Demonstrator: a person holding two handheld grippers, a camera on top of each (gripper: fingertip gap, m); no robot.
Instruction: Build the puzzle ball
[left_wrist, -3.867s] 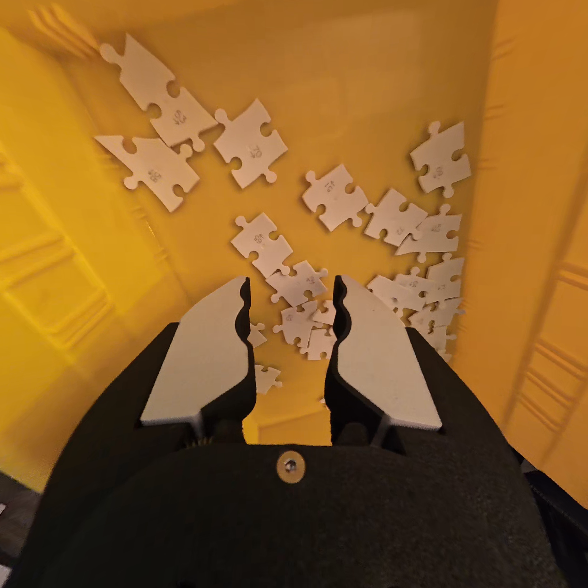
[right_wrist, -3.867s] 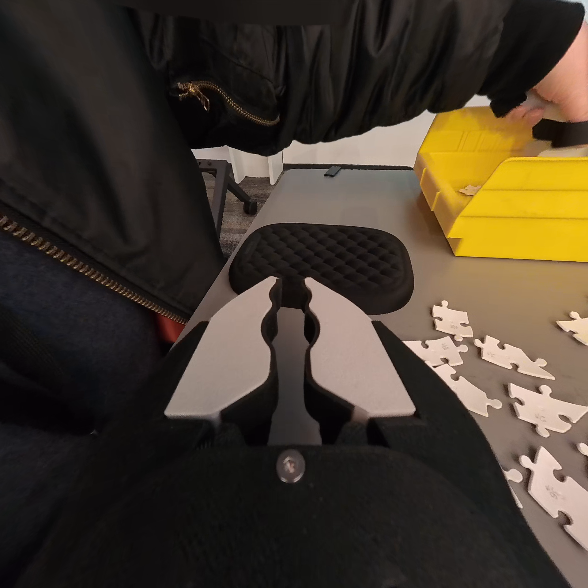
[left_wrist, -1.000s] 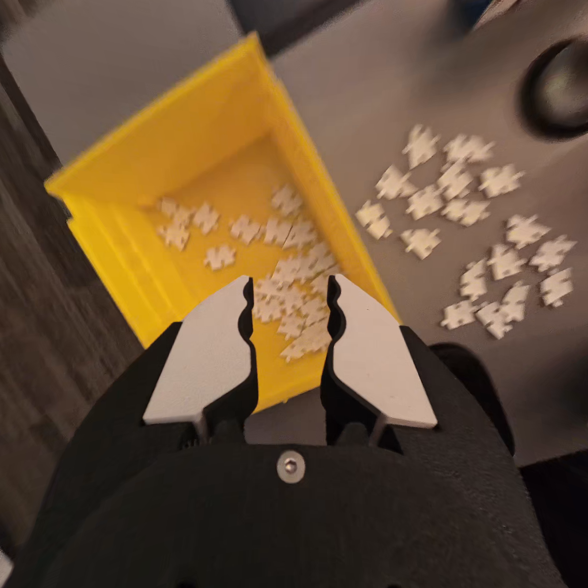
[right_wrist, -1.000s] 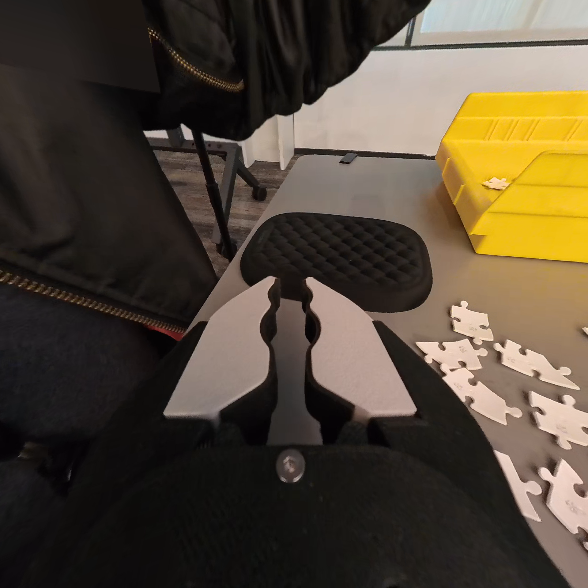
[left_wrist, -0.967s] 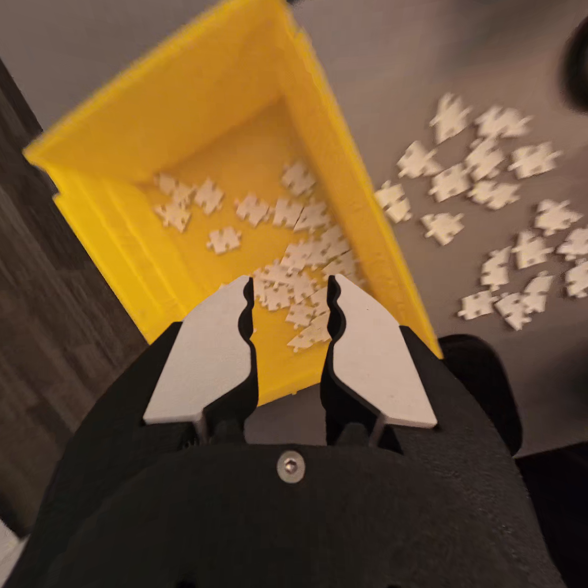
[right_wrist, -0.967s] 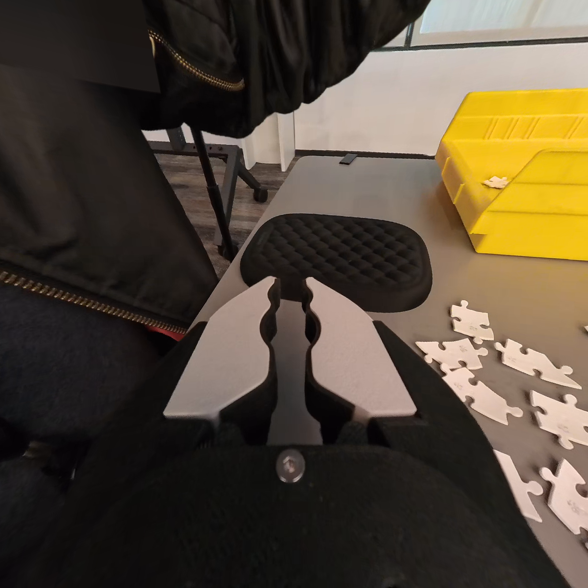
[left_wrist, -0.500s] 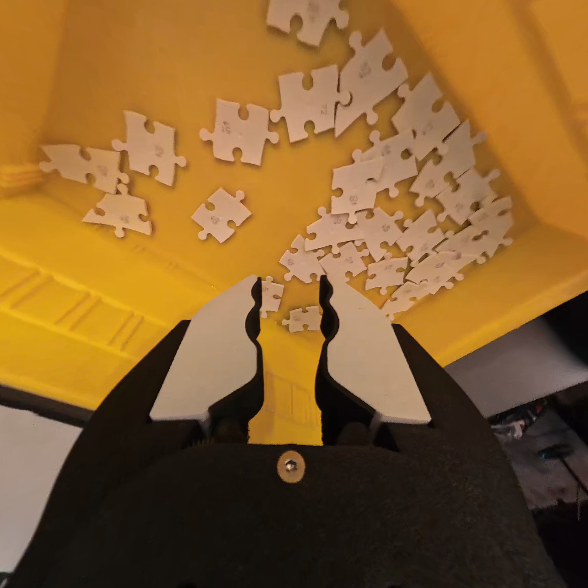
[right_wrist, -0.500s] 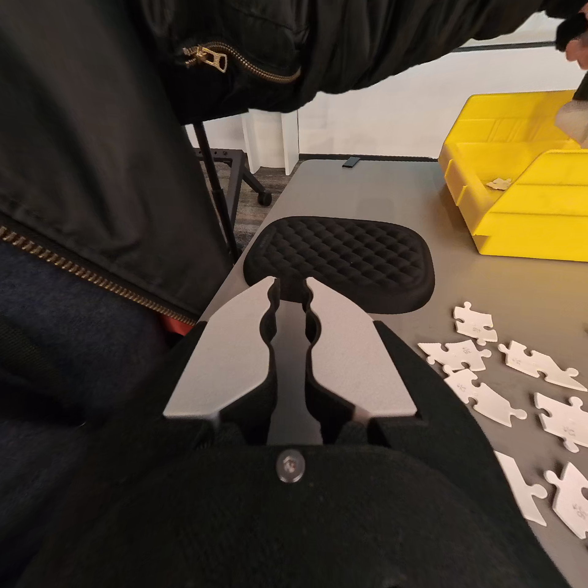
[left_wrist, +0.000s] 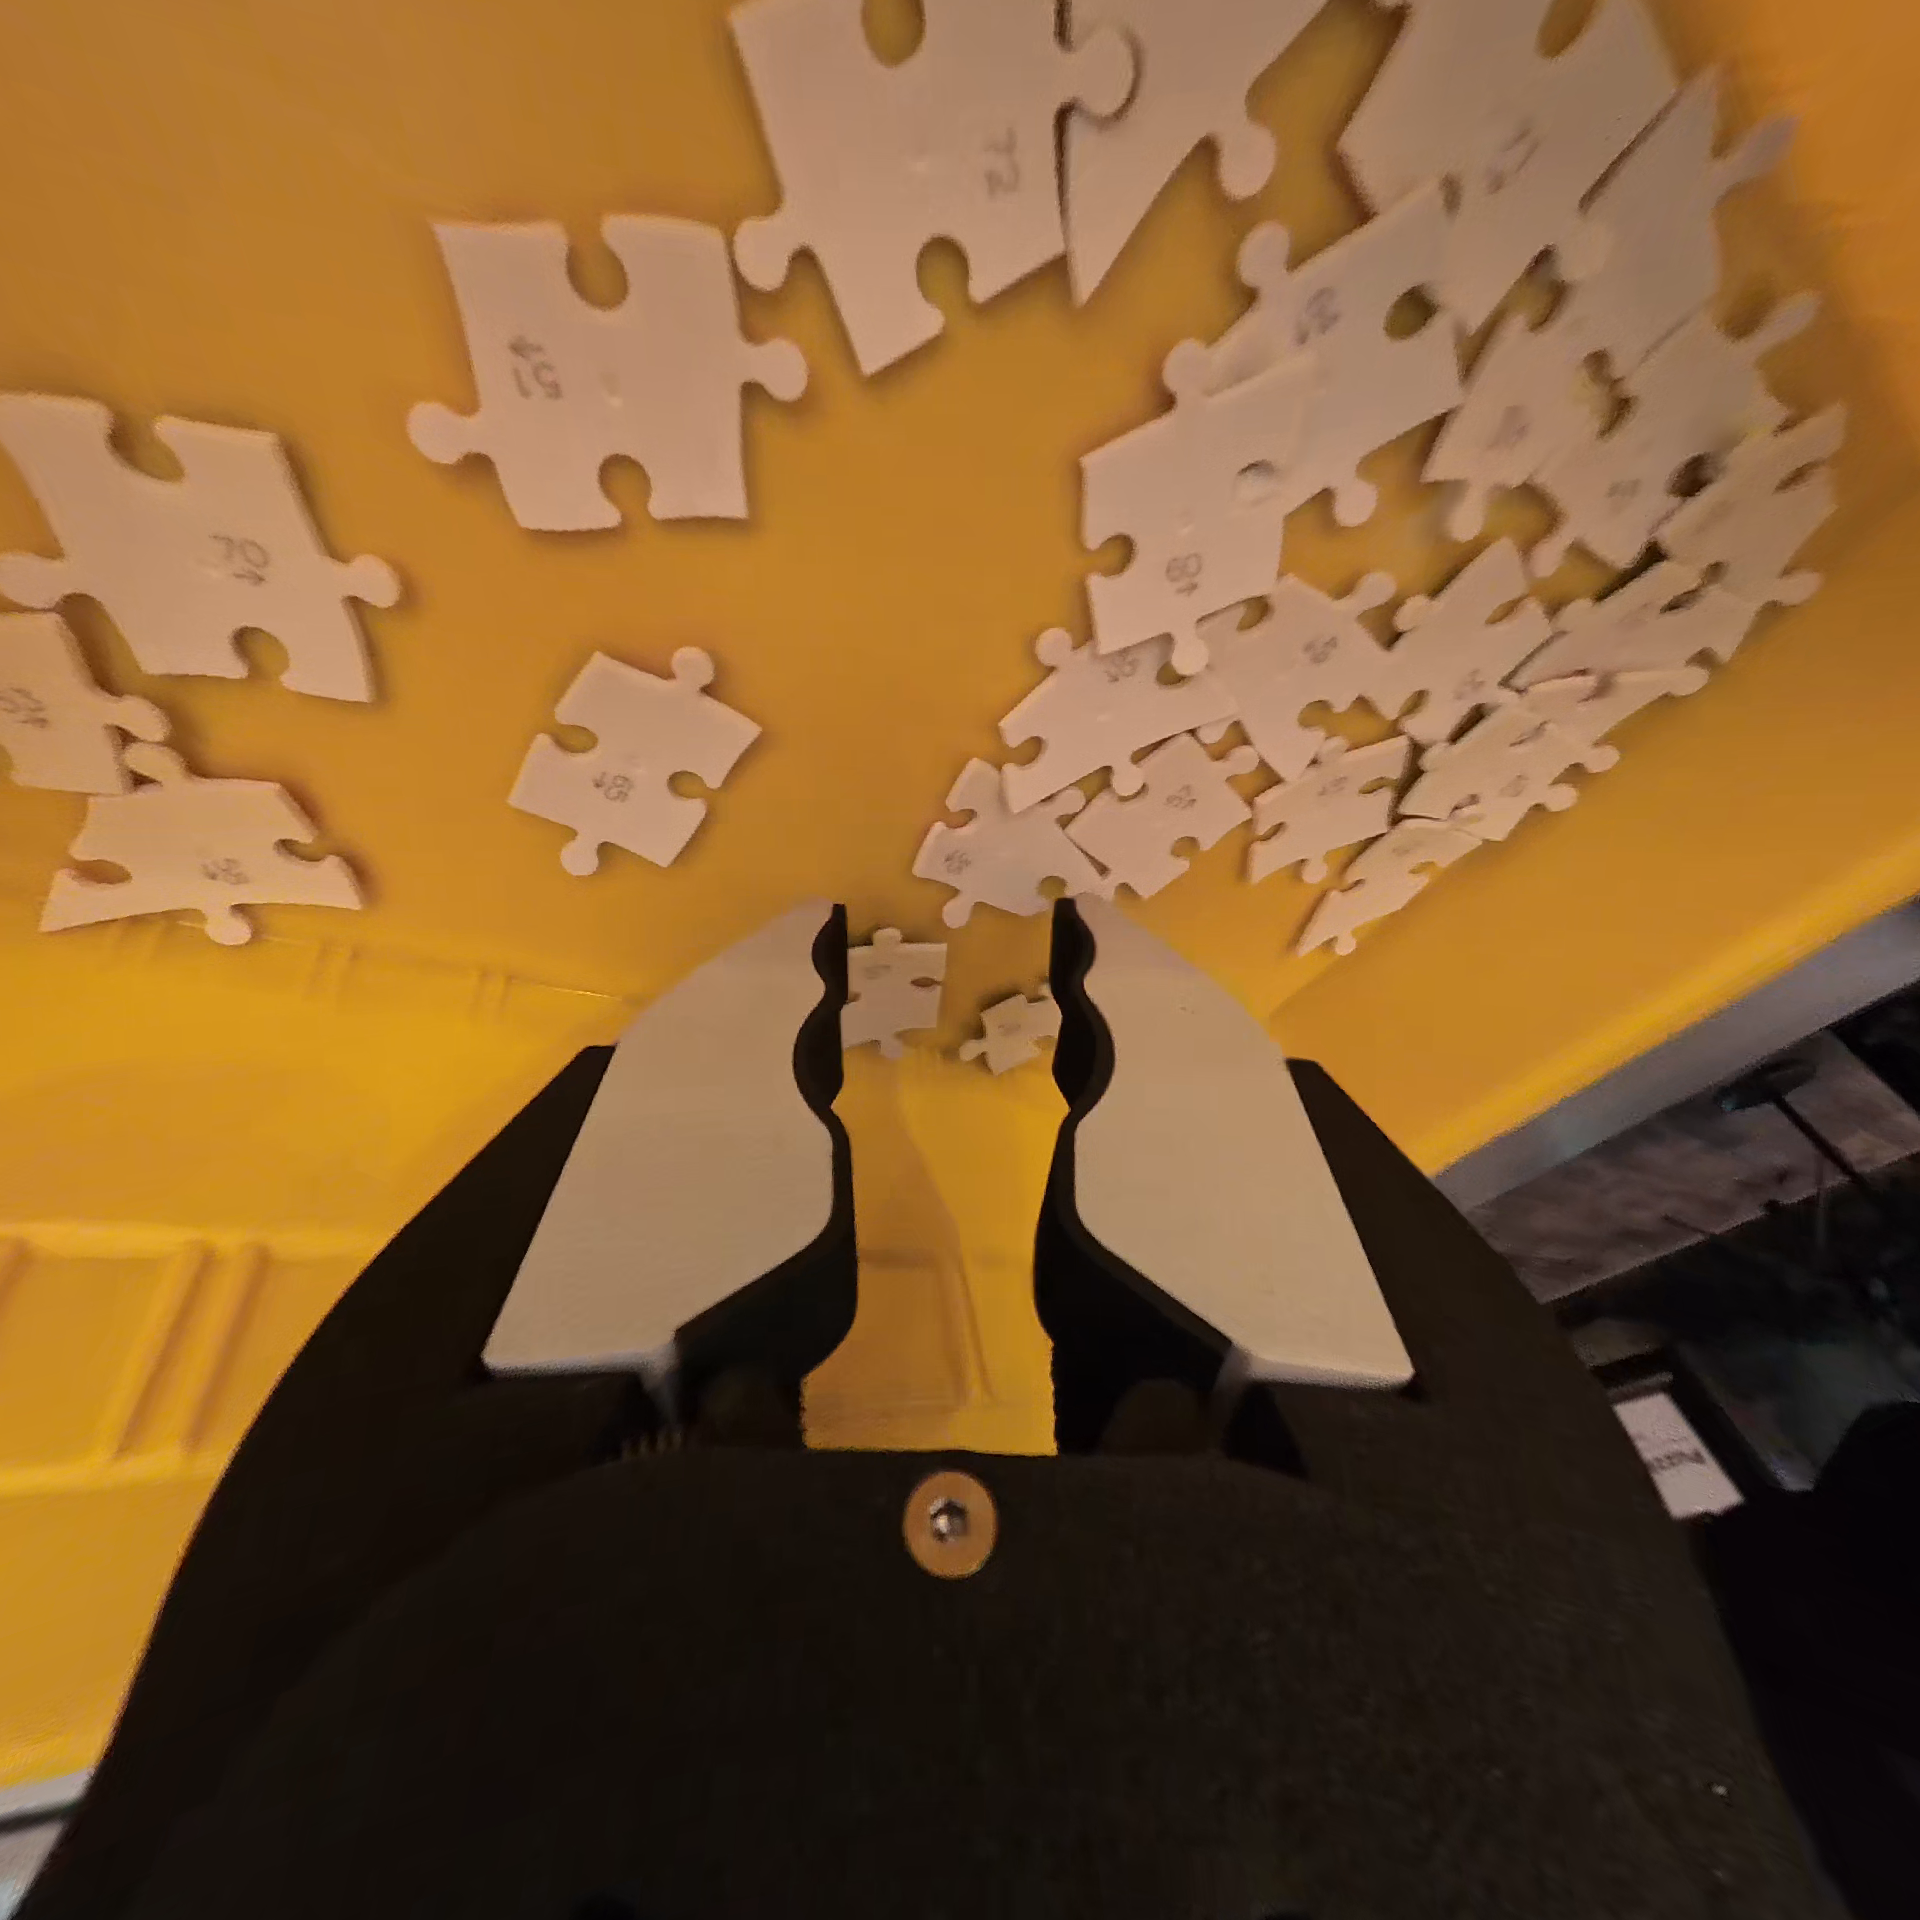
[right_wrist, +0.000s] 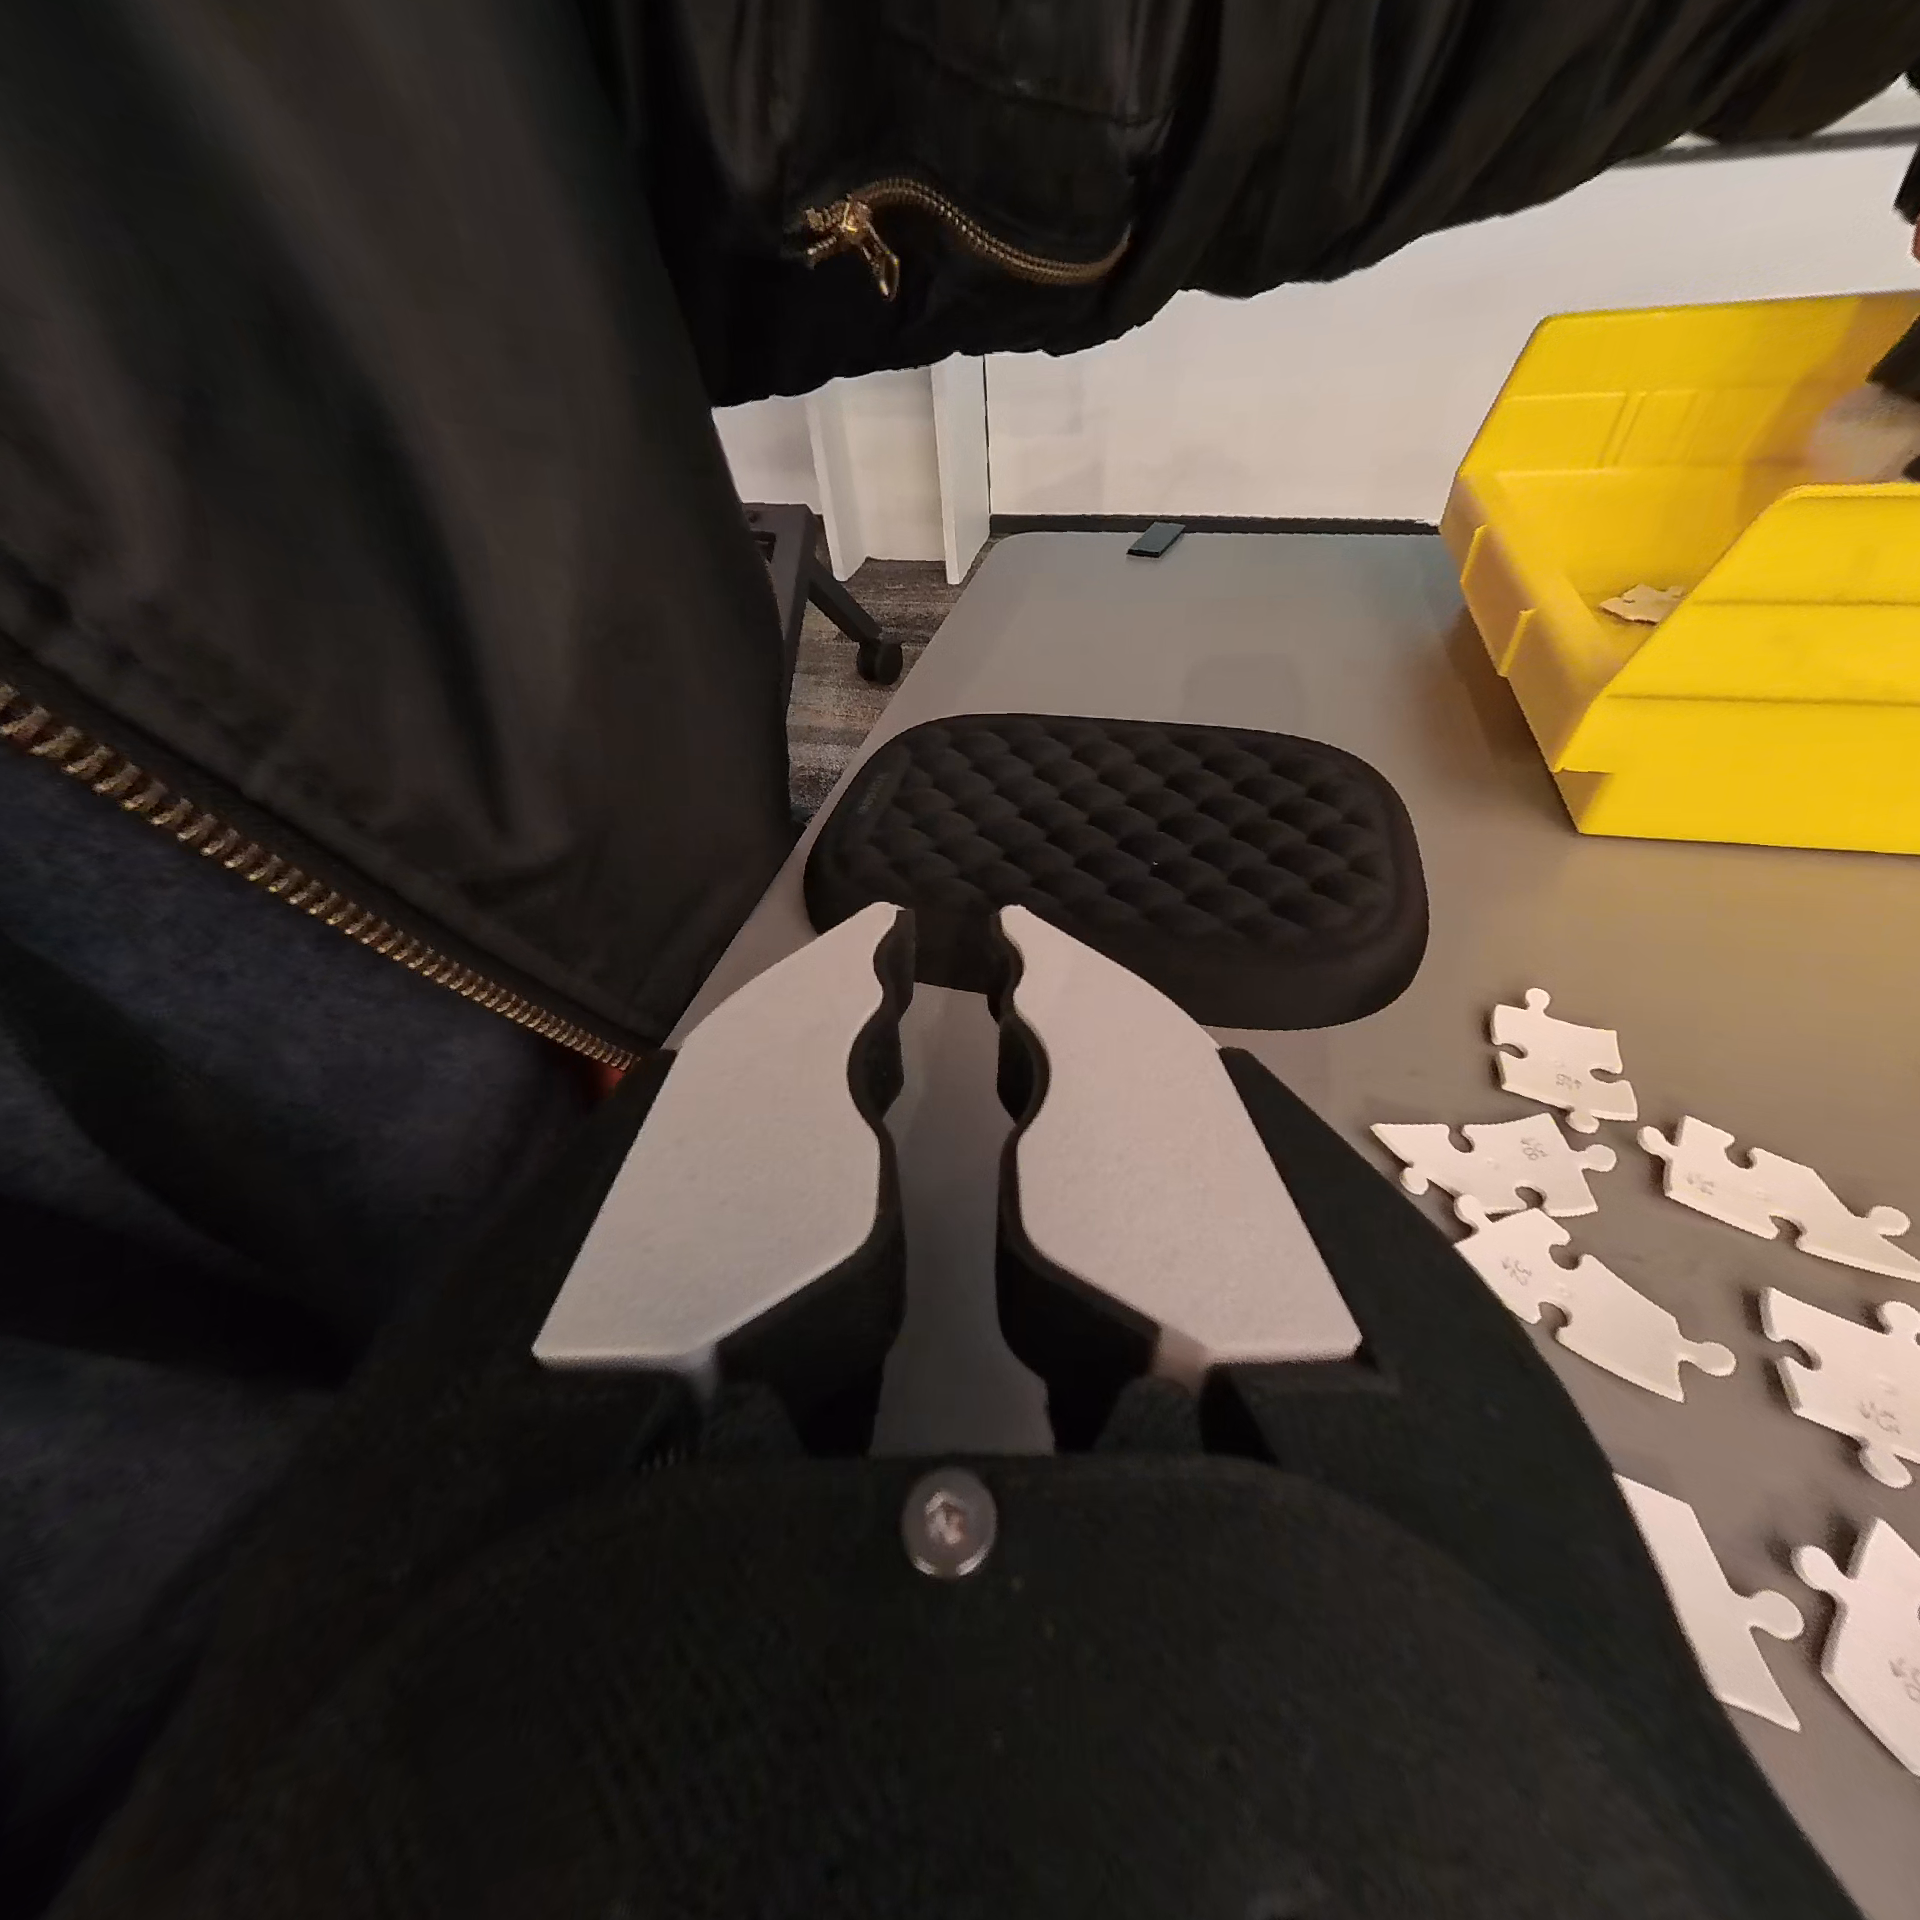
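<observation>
My left gripper (left_wrist: 943, 914) is open and empty, low inside the yellow bin (left_wrist: 904, 540). Several white puzzle pieces lie on the bin floor. Two small pieces (left_wrist: 894, 987) sit just past the fingertips. A single piece (left_wrist: 632, 764) lies to the left, and a heap of pieces (left_wrist: 1403, 644) to the right. My right gripper (right_wrist: 956, 920) is open by a narrow gap and empty, held over the near left corner of the grey table (right_wrist: 1195, 623). More white pieces (right_wrist: 1558, 1153) lie on the table to its right.
A black quilted pad (right_wrist: 1117, 842) lies just beyond my right gripper. The yellow bin (right_wrist: 1704, 644) stands at the table's far right, with a hand at its far edge. A person's black jacket (right_wrist: 416, 416) fills the left. A small black object (right_wrist: 1156, 539) lies at the table's far edge. About 40 cm separates my left fingertips from my right. The left tips stand about 4 cm off the single piece (left_wrist: 632, 764).
My left gripper has dropped from above the bin to close over its floor, and its jaws have narrowed slightly. My right gripper has stayed put.
</observation>
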